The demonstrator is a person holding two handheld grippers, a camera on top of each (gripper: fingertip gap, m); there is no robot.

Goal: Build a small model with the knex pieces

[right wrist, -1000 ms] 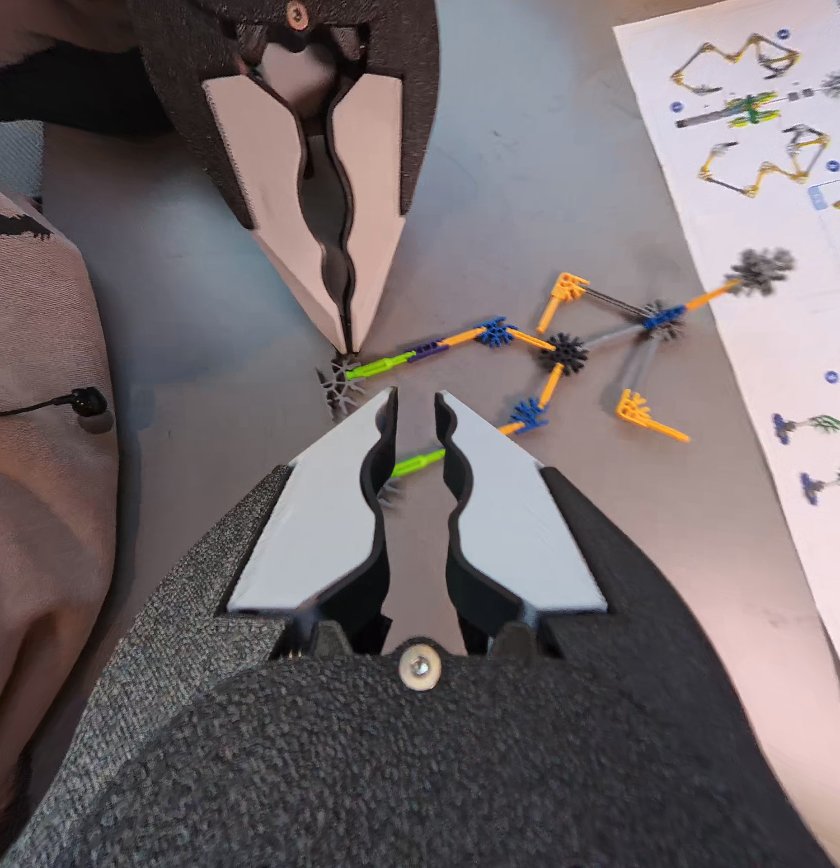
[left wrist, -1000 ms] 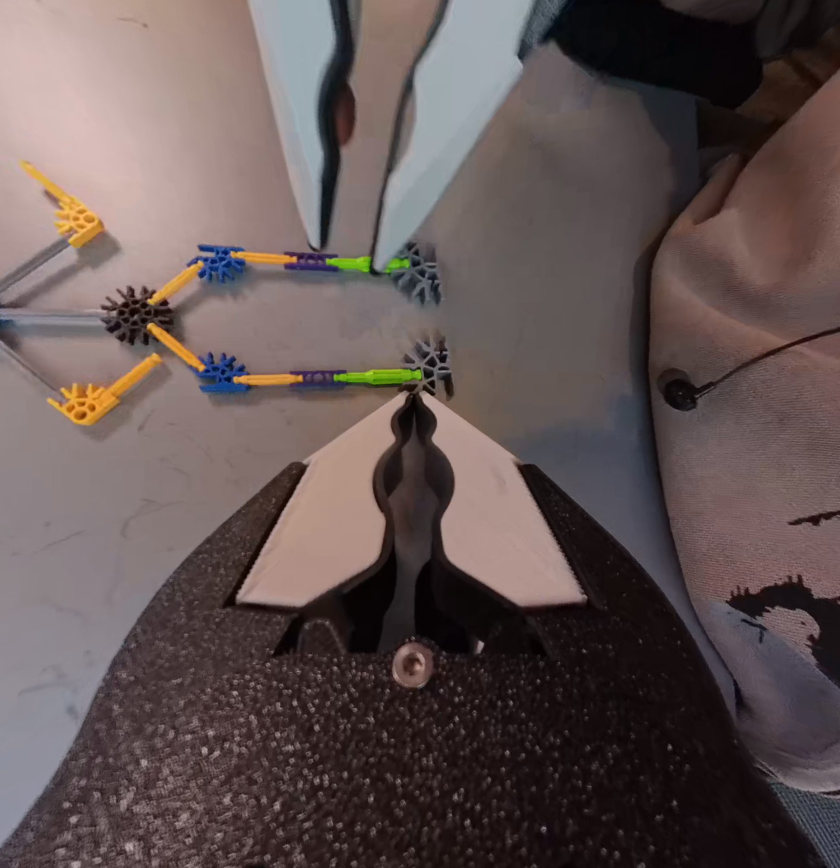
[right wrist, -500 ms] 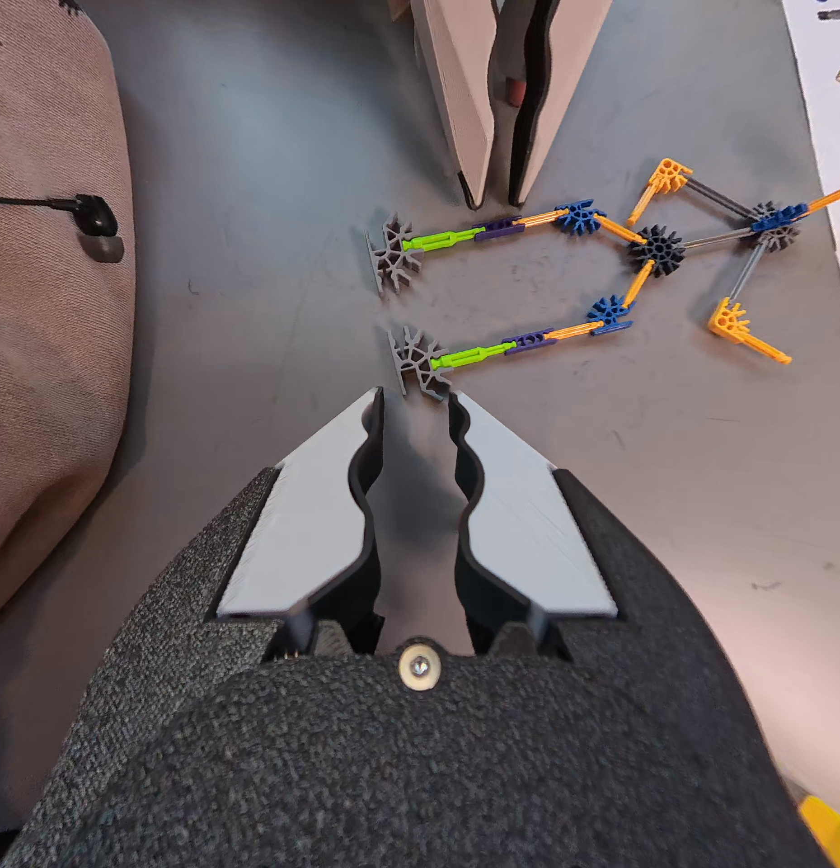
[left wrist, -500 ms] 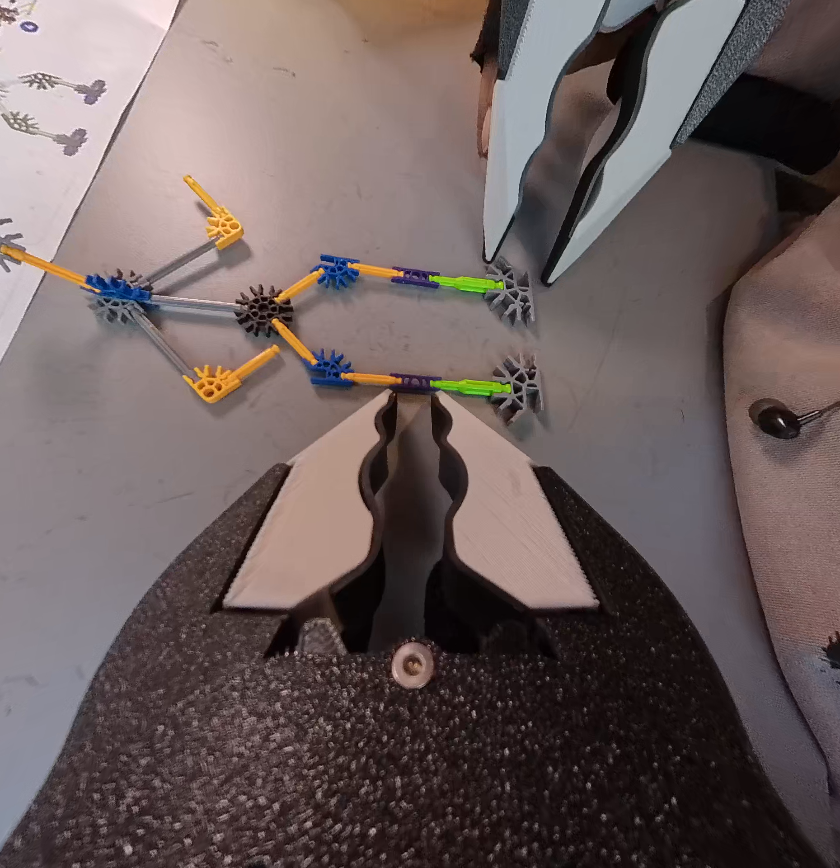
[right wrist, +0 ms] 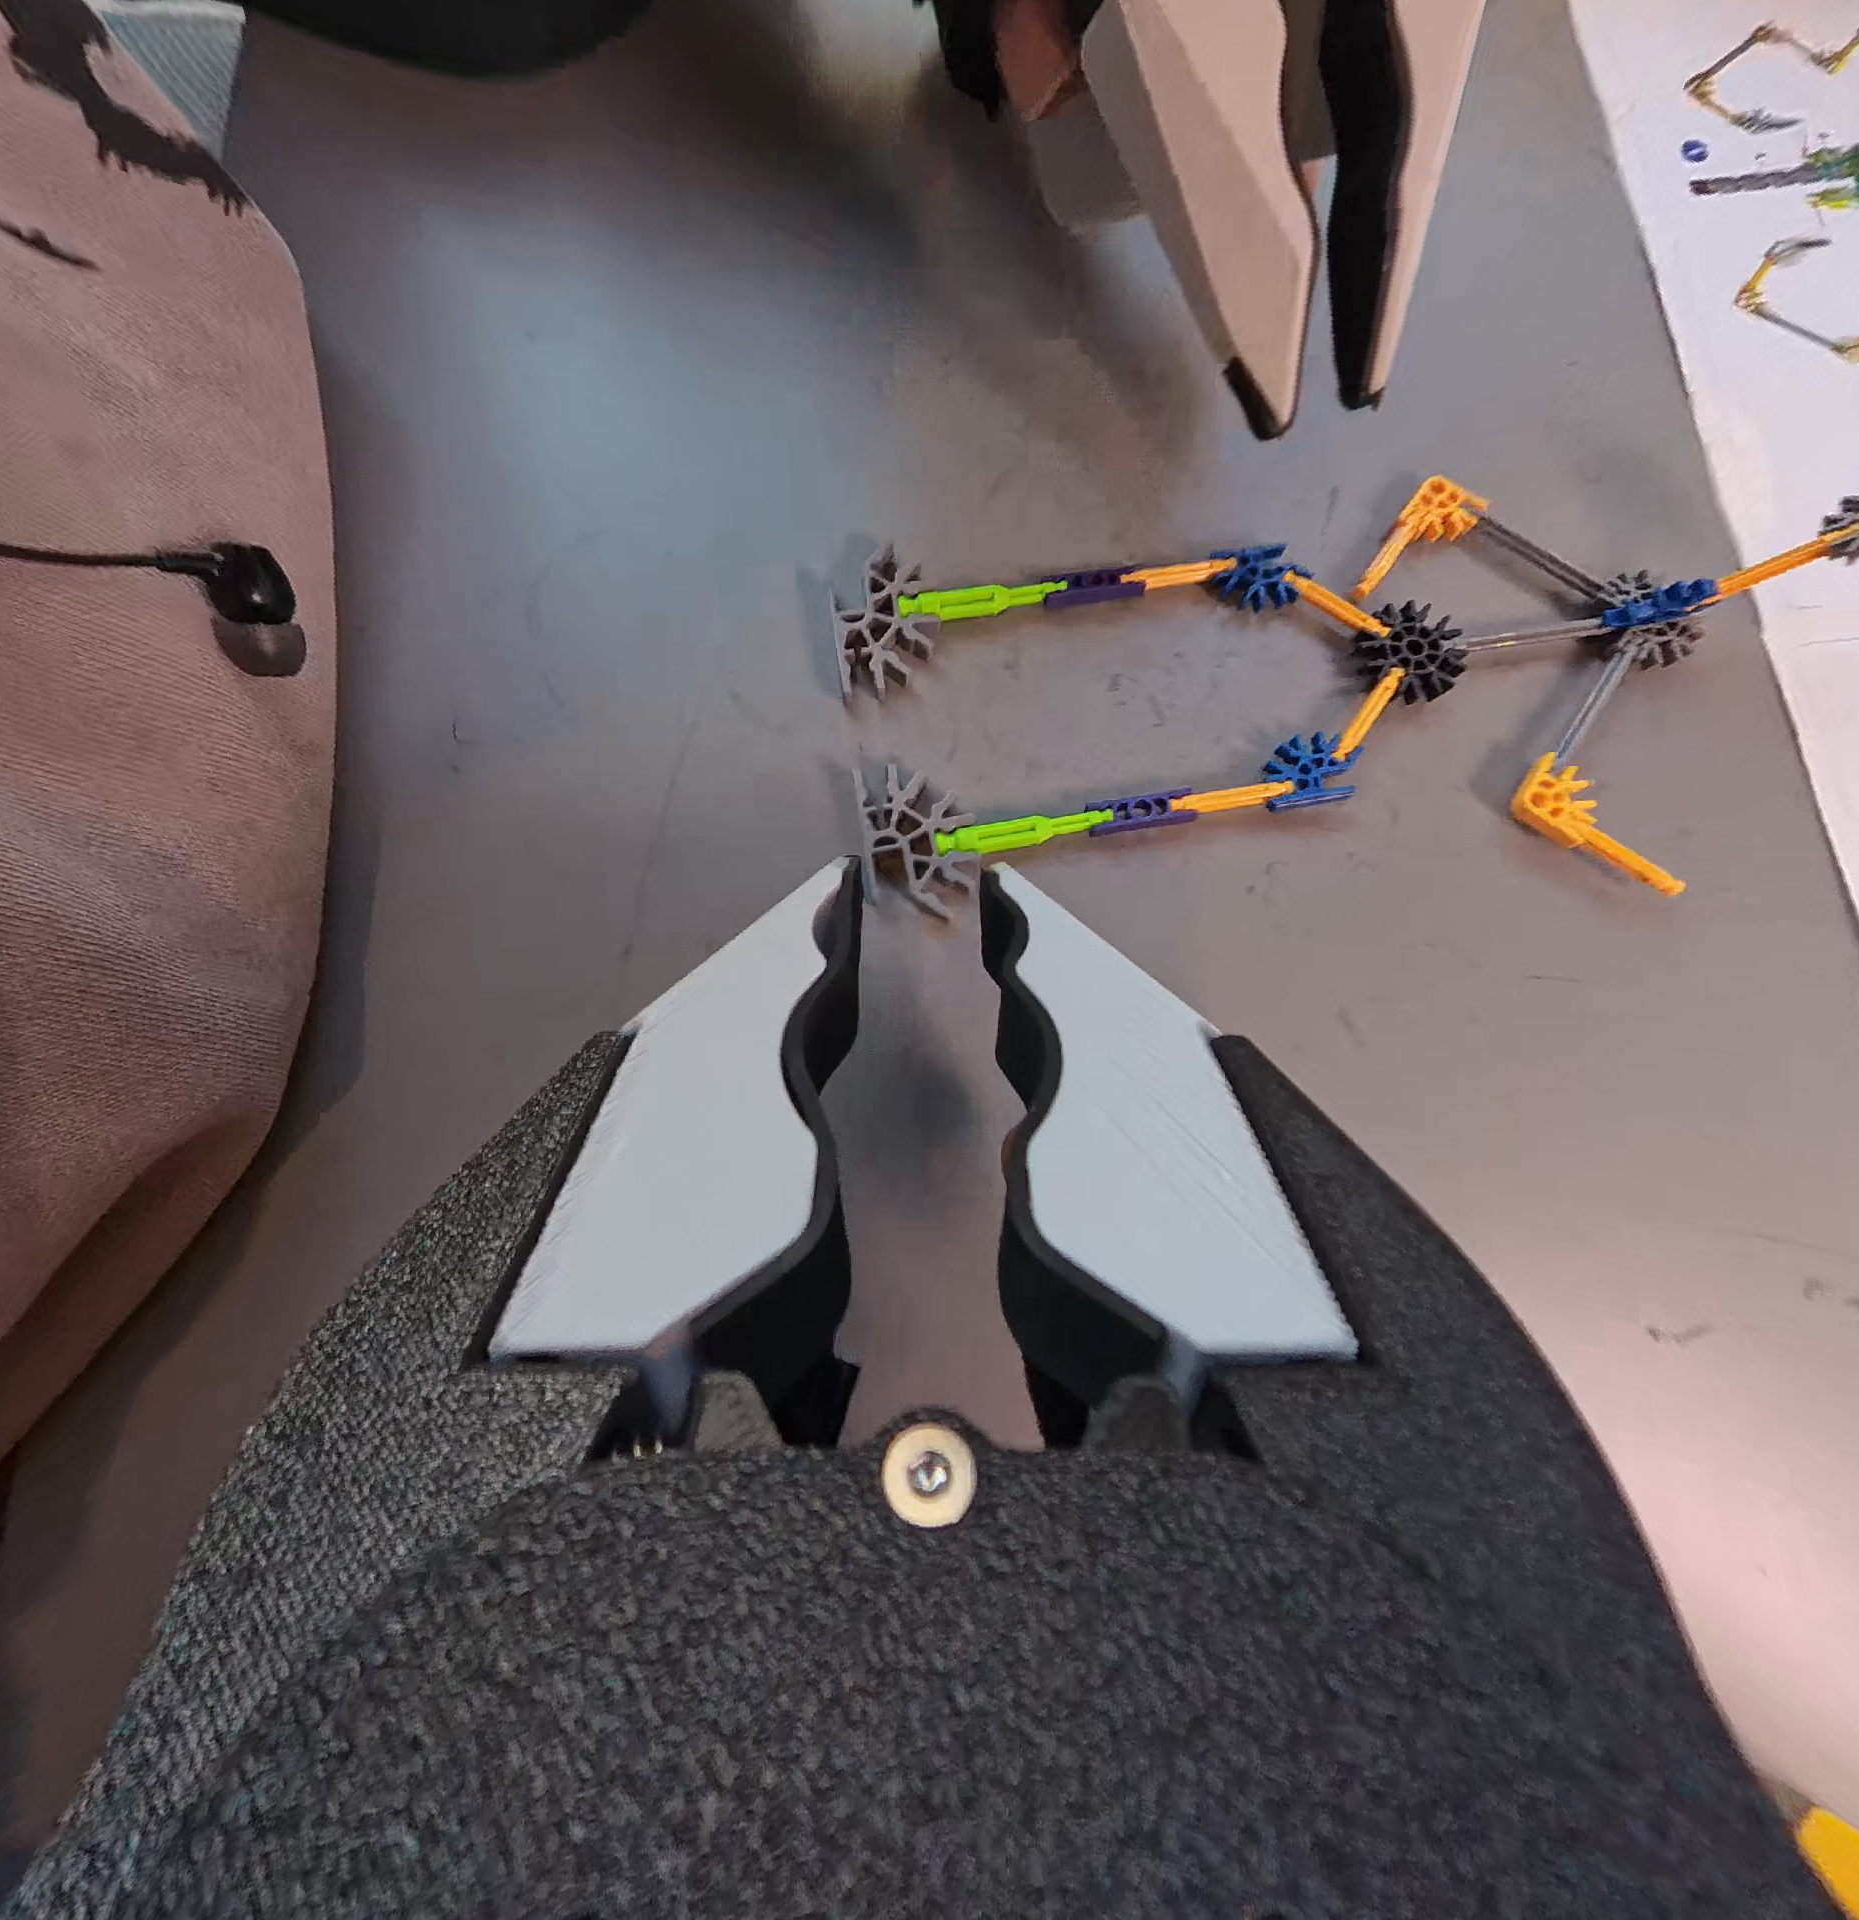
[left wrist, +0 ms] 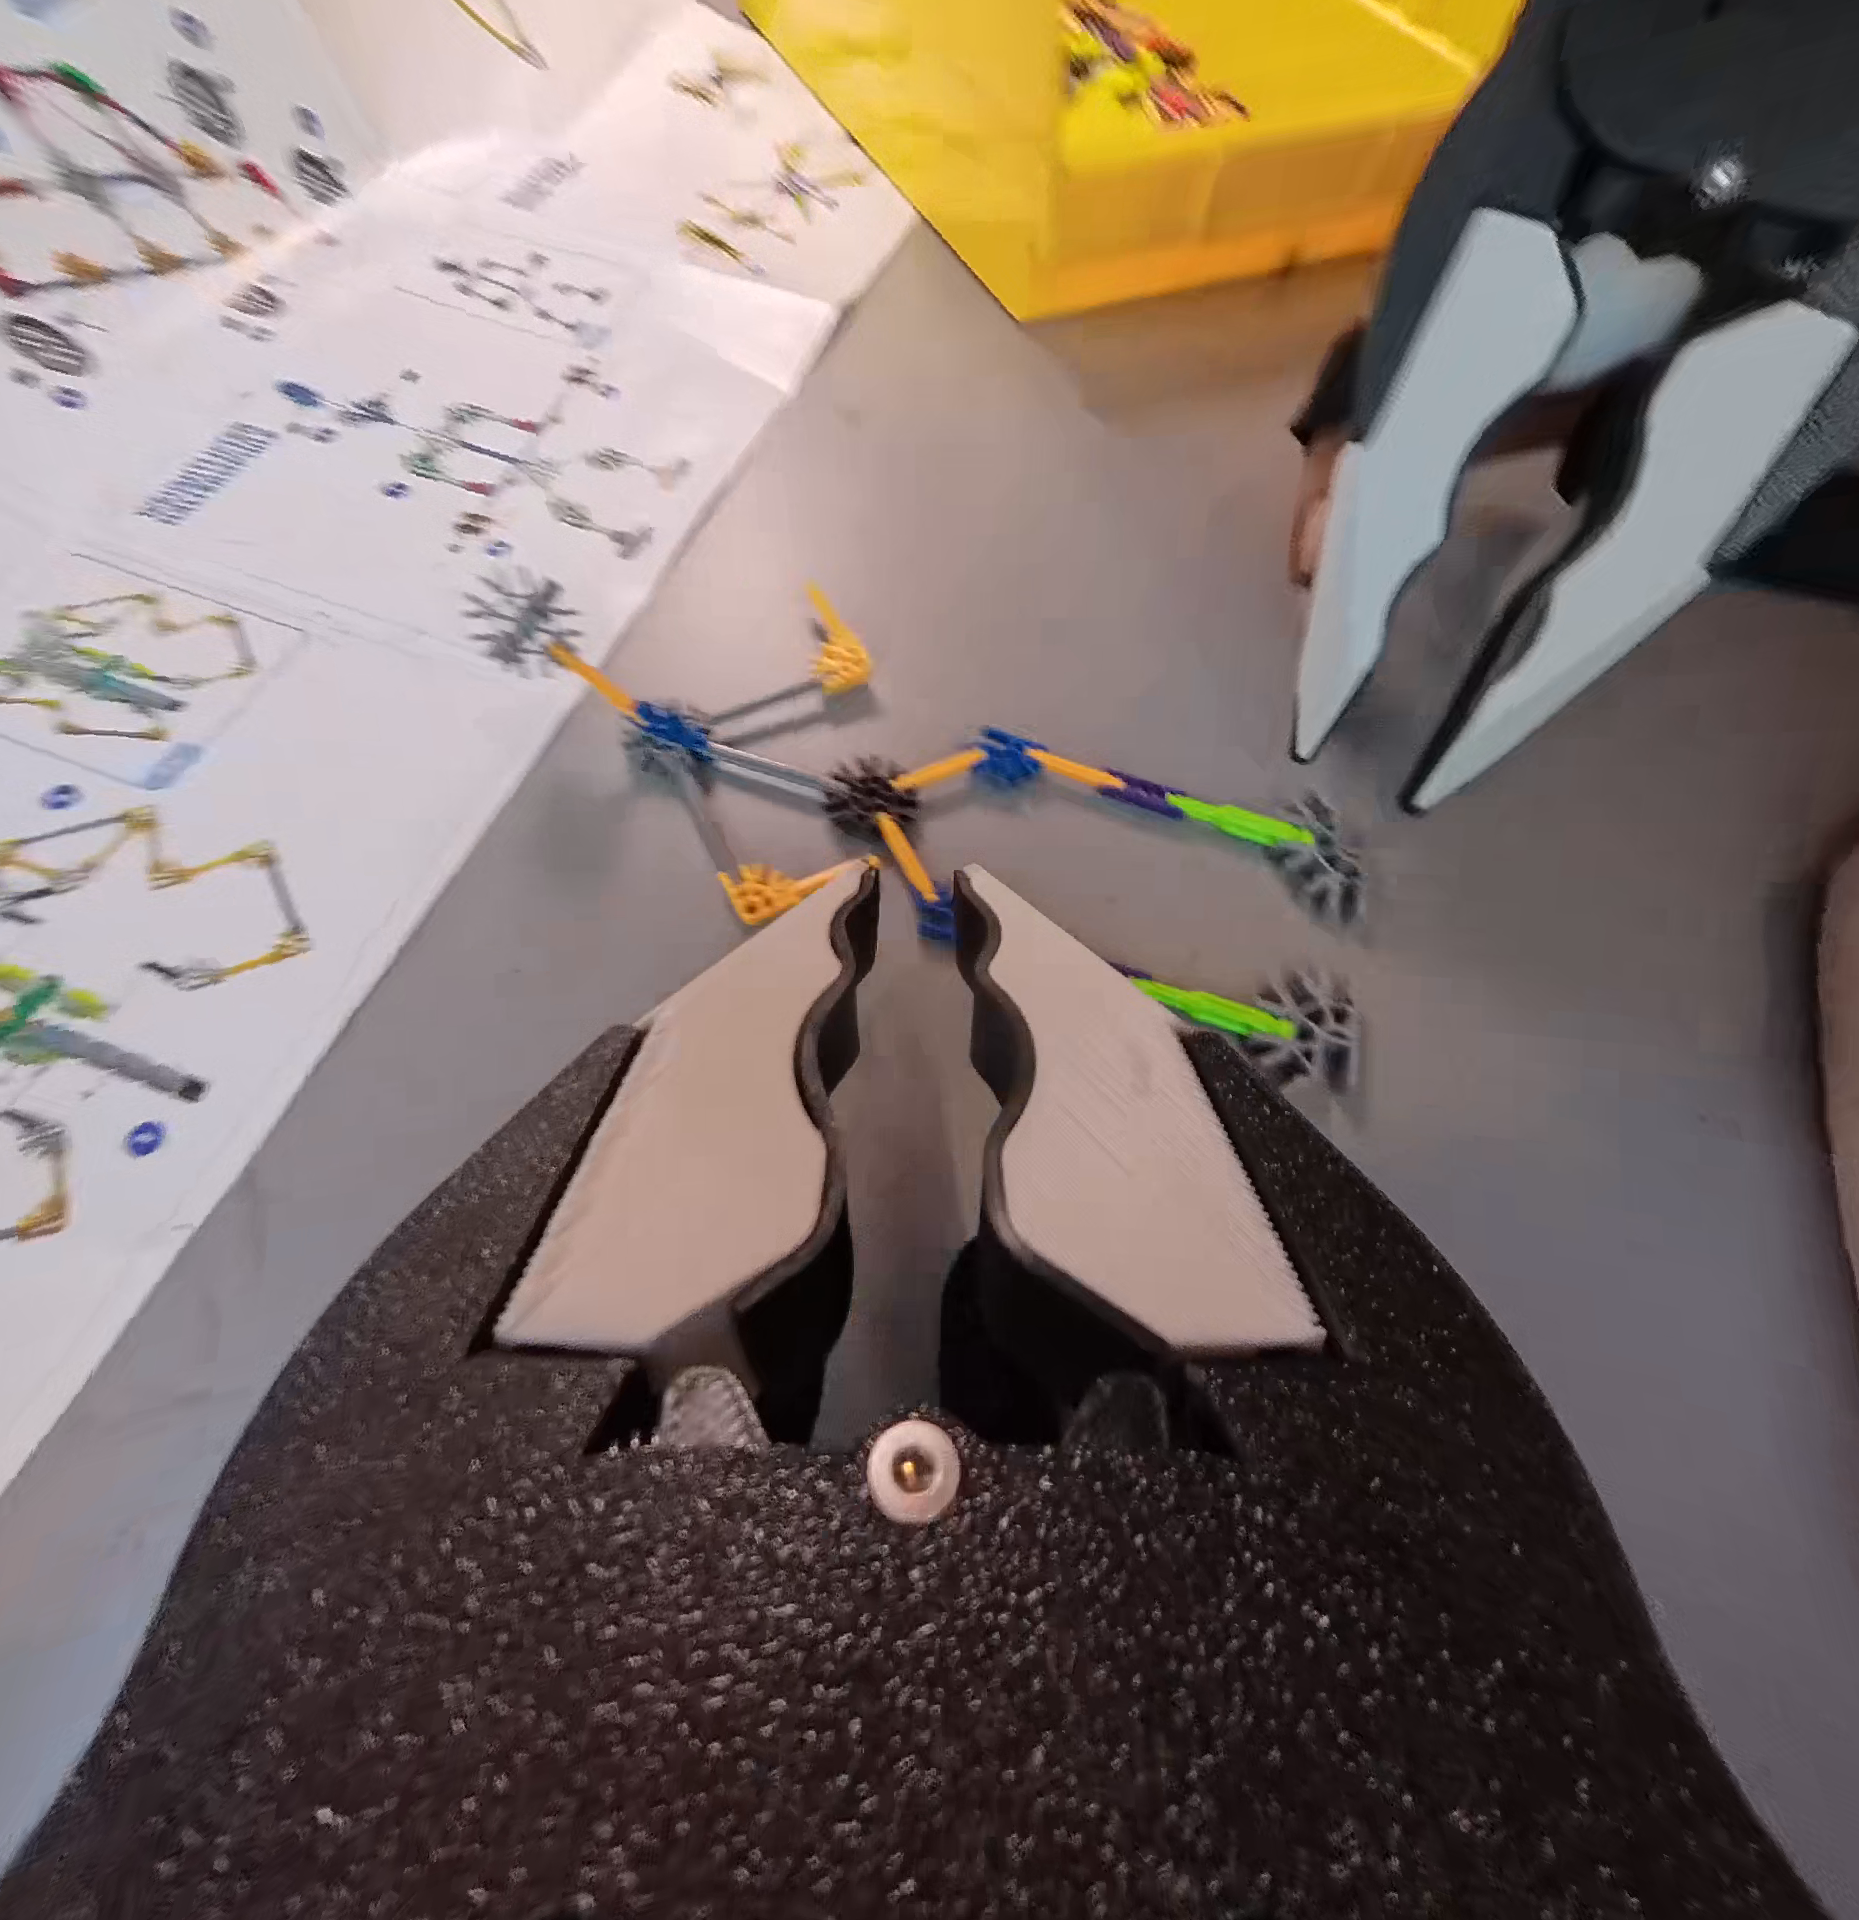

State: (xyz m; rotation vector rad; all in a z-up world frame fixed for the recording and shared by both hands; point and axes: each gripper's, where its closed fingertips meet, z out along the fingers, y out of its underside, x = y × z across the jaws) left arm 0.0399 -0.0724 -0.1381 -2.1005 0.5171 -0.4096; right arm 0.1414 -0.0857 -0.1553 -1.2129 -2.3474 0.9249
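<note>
Taken from left to right in the left wrist view, a white instruction sheet [left wrist: 281, 623] lies well off to the left of the left tongs [left wrist: 914, 883], with a yellow box [left wrist: 1112, 187] far ahead beyond it. The left tongs stand narrowly parted and hold nothing; their tips sit over the near branch of a flat rod-and-connector figure [left wrist: 871, 798], with a blue connector [left wrist: 935, 920] showing in the gap between them and a yellow connector [left wrist: 759, 894] just beside the left tip. The figure's long axis runs crosswise to these tongs, from the sheet on the left to two grey snowflake ends on the right. In the right wrist view the right tongs [right wrist: 917, 883] are likewise slightly parted and empty, and the near grey snowflake [right wrist: 909, 836] lies just ahead of their tips, touching or nearly so; I cannot tell which. From there the green rod [right wrist: 1008, 831] leads away to the right. The left tongs are nearer the figure's middle, the right tongs nearer its end. A person's sleeve [right wrist: 125, 727] lies left of the right tongs.
</note>
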